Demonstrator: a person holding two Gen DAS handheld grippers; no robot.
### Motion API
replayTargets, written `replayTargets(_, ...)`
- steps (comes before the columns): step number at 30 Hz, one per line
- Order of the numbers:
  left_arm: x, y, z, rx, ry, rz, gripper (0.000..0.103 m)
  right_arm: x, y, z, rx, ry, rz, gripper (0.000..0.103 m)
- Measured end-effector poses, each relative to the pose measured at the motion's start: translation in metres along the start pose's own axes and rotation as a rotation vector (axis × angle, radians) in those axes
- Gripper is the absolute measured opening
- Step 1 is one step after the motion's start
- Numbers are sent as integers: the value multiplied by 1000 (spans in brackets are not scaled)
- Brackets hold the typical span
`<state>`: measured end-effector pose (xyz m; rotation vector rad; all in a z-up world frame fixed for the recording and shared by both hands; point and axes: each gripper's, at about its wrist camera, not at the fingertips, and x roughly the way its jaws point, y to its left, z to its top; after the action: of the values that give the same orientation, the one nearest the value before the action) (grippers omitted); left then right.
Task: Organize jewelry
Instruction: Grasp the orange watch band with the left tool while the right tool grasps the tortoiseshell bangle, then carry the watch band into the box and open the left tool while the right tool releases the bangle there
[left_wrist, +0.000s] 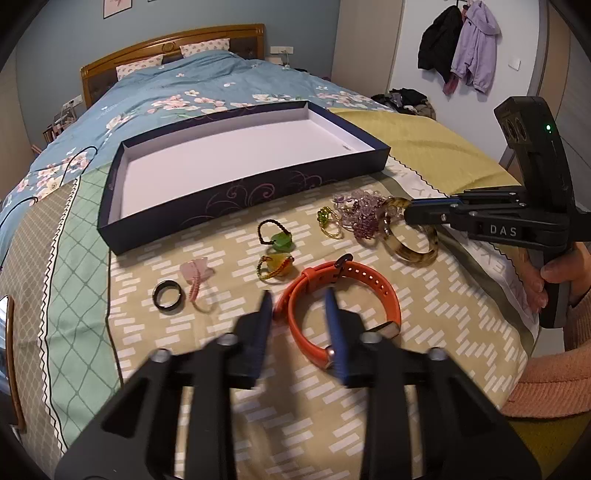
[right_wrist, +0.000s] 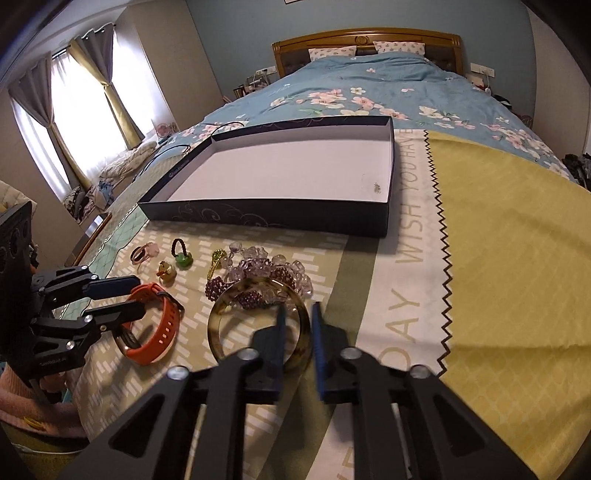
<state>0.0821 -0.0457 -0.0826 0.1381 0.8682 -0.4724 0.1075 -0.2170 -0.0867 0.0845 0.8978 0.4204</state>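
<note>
On the bed (left_wrist: 332, 369), spread with a patterned cloth, the left tongs (left_wrist: 299, 299) pinch the orange silicone watch strap (left_wrist: 373, 280) between their blue pads. The right tongs (right_wrist: 298, 310) are clamped on the rim of the mottled amber bangle (right_wrist: 218, 314), which lies against a heap of purple and clear bead bracelets (right_wrist: 266, 273). Small green, yellow and pink rings and a black ring (left_wrist: 168, 295) lie beside the strap. The shallow dark-blue box with a white inside (left_wrist: 236, 199) sits just beyond the jewelry.
</note>
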Motion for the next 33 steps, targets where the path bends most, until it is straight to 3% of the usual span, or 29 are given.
replayTargets(6, 0, 3, 1, -19, -2, 8, 9, -14, -5, 7, 18, -43, 26, 6)
replayTargets(12, -16, 20, 13, -90, -57, -26, 9, -26, -4, 29, 13, -97, 58, 7)
replayTargets(18, -29, 47, 41, -145, -131, 10, 9, -23, 1, 66, -27, -143, 62, 6)
replayTargets(24, -24, 82, 79, -180, -173, 70, 9, 5, -2, 107, -32, -145, 47, 7)
replayTargets(33, 14, 128, 139, -208, -152, 121, 9, 63, -17, 153, 21, -93, 6, 7)
